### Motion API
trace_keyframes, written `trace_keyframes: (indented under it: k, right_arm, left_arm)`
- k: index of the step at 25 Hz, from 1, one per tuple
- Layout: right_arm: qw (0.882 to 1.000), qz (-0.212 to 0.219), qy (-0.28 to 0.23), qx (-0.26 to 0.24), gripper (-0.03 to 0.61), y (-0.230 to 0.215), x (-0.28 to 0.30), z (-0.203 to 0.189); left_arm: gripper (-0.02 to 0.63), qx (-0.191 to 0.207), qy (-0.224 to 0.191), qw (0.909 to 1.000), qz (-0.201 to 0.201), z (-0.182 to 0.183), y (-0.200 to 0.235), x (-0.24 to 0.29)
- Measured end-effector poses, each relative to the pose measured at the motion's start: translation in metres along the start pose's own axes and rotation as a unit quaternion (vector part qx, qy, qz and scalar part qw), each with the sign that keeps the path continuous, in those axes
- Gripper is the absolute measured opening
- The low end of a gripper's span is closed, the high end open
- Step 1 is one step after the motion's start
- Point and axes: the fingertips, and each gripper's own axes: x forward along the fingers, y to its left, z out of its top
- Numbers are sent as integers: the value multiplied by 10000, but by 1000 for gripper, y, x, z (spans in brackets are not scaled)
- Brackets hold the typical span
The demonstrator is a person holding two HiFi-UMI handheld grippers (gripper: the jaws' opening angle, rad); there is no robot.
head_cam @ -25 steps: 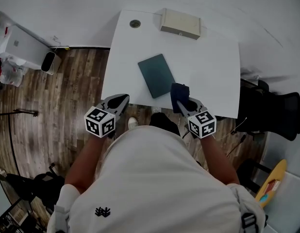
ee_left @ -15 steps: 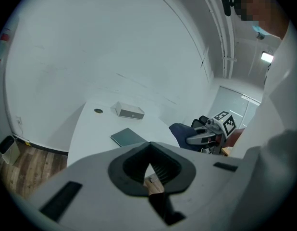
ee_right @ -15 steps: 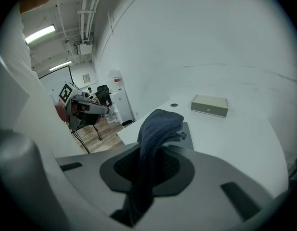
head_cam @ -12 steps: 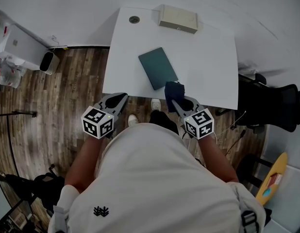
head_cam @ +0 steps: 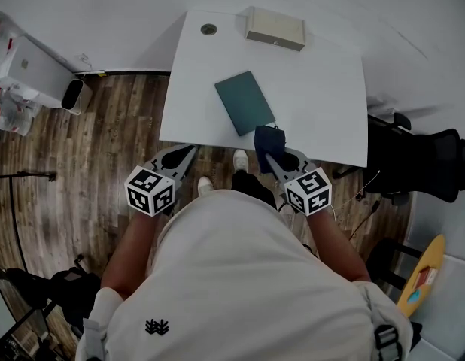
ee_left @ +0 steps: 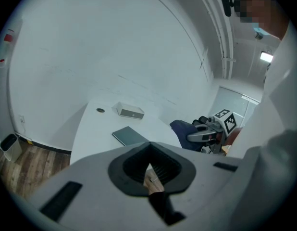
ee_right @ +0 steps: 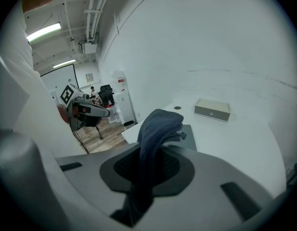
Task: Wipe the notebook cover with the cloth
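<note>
Grasping the dark blue cloth (head_cam: 268,141) in clenched jaws, the right gripper (head_cam: 278,160) hovers at the near edge of the white desk (head_cam: 323,96). The cloth is just beside the near right corner of the teal notebook (head_cam: 245,102), which lies flat on the desk. The left gripper (head_cam: 185,155) is clenched on nothing, near the desk's near left edge.

In our right gripper's (head_cam: 276,159) jaws sits the cloth (head_cam: 268,140). Just ahead on the surface (head_cam: 323,104) lies the notebook (head_cam: 245,102), with the box (head_cam: 275,28) beyond.
</note>
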Motion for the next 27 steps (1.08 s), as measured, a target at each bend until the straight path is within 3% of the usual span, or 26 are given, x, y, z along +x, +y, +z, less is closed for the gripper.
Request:
trace_keyframes:
  k: [15, 21, 27]
  right_arm:
    - [9994, -148, 227, -220, 43, 33, -24, -20]
    - [9996, -42, 16, -291, 43, 21, -53, -40]
    - [9995, -6, 36, -305, 43, -15, -120, -104]
  left_arm:
    - [2, 45, 318, 9989, -334, -36, -13, 1]
    - [2, 197, 446, 9983, -317, -49, -51, 26]
    - [0, 494, 519, 9973, -146, -60, -113, 79]
